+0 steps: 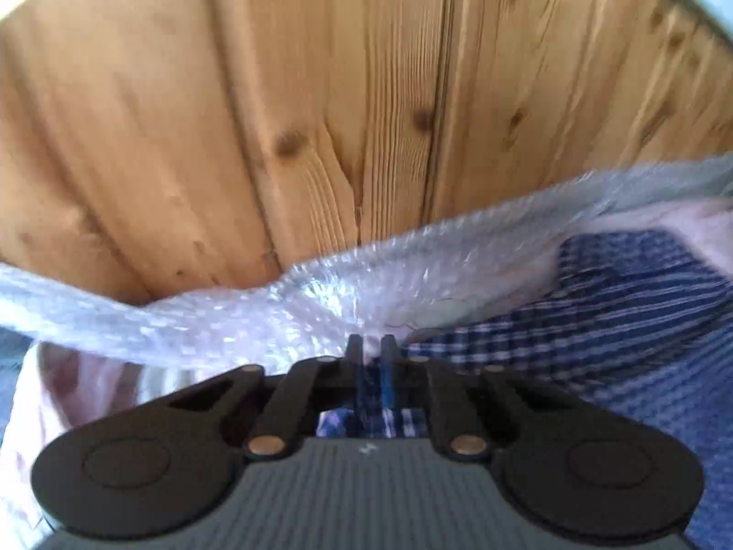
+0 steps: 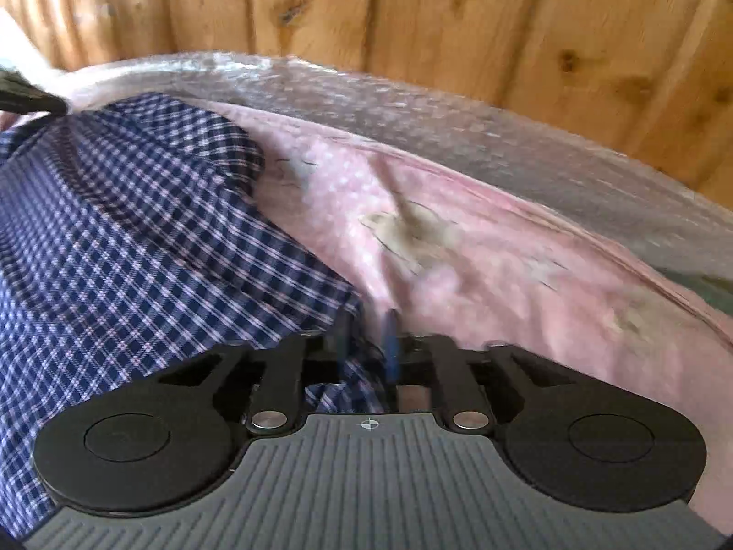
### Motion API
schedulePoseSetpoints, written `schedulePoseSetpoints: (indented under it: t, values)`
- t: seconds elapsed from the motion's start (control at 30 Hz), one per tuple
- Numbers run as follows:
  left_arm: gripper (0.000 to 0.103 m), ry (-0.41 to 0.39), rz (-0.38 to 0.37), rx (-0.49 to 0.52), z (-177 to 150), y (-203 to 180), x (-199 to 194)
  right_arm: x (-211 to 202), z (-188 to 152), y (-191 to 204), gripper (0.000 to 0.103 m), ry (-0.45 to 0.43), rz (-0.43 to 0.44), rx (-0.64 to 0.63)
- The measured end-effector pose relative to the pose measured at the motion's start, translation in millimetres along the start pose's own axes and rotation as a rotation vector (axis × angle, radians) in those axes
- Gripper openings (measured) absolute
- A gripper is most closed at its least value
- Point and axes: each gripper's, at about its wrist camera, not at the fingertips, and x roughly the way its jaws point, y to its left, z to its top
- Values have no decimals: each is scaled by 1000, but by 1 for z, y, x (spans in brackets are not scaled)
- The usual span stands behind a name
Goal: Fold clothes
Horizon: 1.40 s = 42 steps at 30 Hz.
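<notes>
Both tongs, left (image 1: 371, 353) and right (image 2: 366, 339), pinch the checked shirt (image 2: 137, 229).

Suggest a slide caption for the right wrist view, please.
Right gripper pinching blue checked shirt over pink cloth.

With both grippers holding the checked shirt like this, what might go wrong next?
The left gripper pinches the checked shirt right at the bubble wrap, so it may drag that along too. The right gripper holds only an edge of the shirt above the pink dotted sheet; it may slip.
</notes>
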Motion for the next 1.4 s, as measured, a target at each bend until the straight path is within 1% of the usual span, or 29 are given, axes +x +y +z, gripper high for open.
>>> schedulePoseSetpoints:
  t: [0.03,0.1,0.17,0.2,0.27,0.3,0.37,0.4,0.43,0.5,0.57,0.6,0.63,0.67,0.73,0.77,0.8,0.87,0.93,0.97,1.0,1.07,1.1,1.13,1.17,1.23,1.3,1.33,1.4]
  values:
    - [21,-13,-46,2,-6,2,-17,-20,-6,1,39,-40,-14,26]
    - [23,10,-165,28,-27,0,-42,-58,-18,3,40,-116,-37,76]
    - [23,81,-194,80,-55,-3,-50,-84,-39,24,39,-127,52,77]
    - [23,125,-156,108,-72,-3,-46,-82,-53,37,35,-80,86,47]
    - [17,191,-64,124,-102,6,-38,-78,-82,60,29,15,149,-10]
    - [15,178,-48,88,-110,16,-40,-73,-100,61,30,74,129,-15]
    - [14,195,16,10,-113,33,-47,-89,-115,55,28,85,64,23]
    - [11,182,37,-15,-112,37,-57,-97,-122,51,26,90,31,42]
    - [13,165,34,-35,-113,39,-67,-105,-129,48,33,95,-2,61]
    - [17,150,-79,-30,-124,30,-87,-121,-143,43,30,102,-63,98]
    - [20,189,-180,30,-144,8,-95,-146,-133,66,30,38,-19,105]
    - [20,231,-191,83,-158,-1,-94,-151,-130,88,29,22,30,78]
    - [19,260,-192,121,-172,-7,-93,-157,-128,110,30,9,79,51]
    - [18,263,-172,126,-185,-4,-95,-156,-134,129,30,29,130,23]
    - [15,272,-130,115,-210,6,-101,-153,-163,140,31,112,144,-12]
    - [11,285,-103,67,-217,18,-106,-153,-178,146,31,151,150,-26]
    - [5,293,-69,61,-224,24,-112,-165,-192,140,32,161,141,-9]
    - [7,303,-20,51,-238,33,-123,-187,-215,129,32,197,107,7]
    - [10,279,-69,50,-248,18,-135,-207,-229,126,33,250,63,-2]
    - [13,267,-94,49,-253,11,-140,-219,-229,131,34,239,44,-6]
    - [20,255,-119,49,-258,3,-146,-231,-229,136,31,226,28,-10]
    - [23,248,-152,54,-271,-12,-152,-252,-231,156,31,158,70,-12]
    - [23,285,-130,70,-286,-18,-145,-262,-233,166,31,131,91,-14]
    - [23,297,-114,83,-299,-18,-143,-262,-248,175,31,176,115,-24]
    - [23,277,-105,89,-310,-15,-148,-262,-262,183,31,217,138,-34]
    - [23,282,-97,68,-329,-4,-158,-283,-300,182,33,198,140,-37]
    - [24,314,-83,91,-351,-2,-187,-305,-325,172,33,248,98,-35]
    - [24,330,-71,115,-358,0,-191,-317,-337,169,36,273,73,-40]
    - [21,362,-46,128,-364,6,-201,-325,-348,185,37,321,47,-32]
